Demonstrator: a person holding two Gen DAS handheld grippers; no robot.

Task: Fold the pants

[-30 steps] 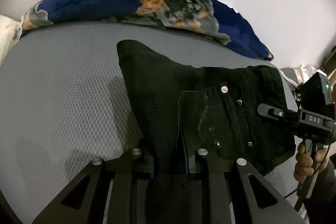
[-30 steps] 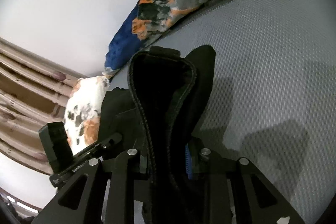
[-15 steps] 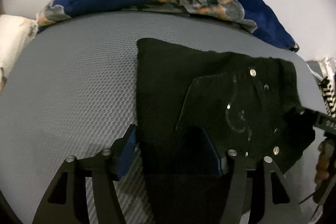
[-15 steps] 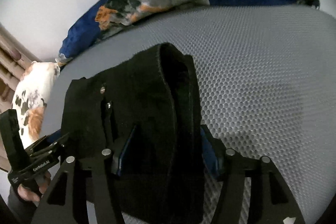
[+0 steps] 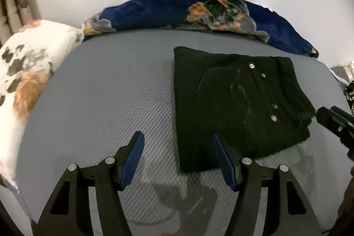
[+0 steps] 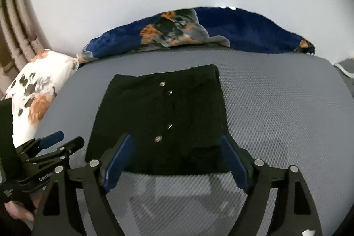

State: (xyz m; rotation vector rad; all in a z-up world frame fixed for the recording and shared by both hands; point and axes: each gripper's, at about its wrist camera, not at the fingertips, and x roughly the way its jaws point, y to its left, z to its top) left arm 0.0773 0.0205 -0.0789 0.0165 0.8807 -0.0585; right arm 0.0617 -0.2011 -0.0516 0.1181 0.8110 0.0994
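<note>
The black pants (image 5: 232,103) lie folded in a flat rectangle on the grey bed (image 5: 99,103), with metal buttons showing on top. My left gripper (image 5: 178,158) hovers by their near left corner. Its jaws are opening and its blue pads (image 5: 132,160) press on nothing. In the right wrist view the pants (image 6: 163,107) lie straight ahead. My right gripper (image 6: 176,160) is over their near edge, its jaws opening wide, with the cloth seen between the pads but not pinched. Each gripper shows in the other's view: the right gripper (image 5: 334,123) and the left gripper (image 6: 50,147).
A blue patterned blanket (image 5: 177,12) lies along the bed's far edge against a white wall. A white flowered pillow (image 5: 28,63) sits at the left, with a curtain (image 6: 13,14) behind it. A hand (image 6: 15,209) holds the left gripper's handle.
Both grippers were shut on the raised pants. They have opened, let the cloth go and drawn back. The pants now rest flat and folded on the bed.
</note>
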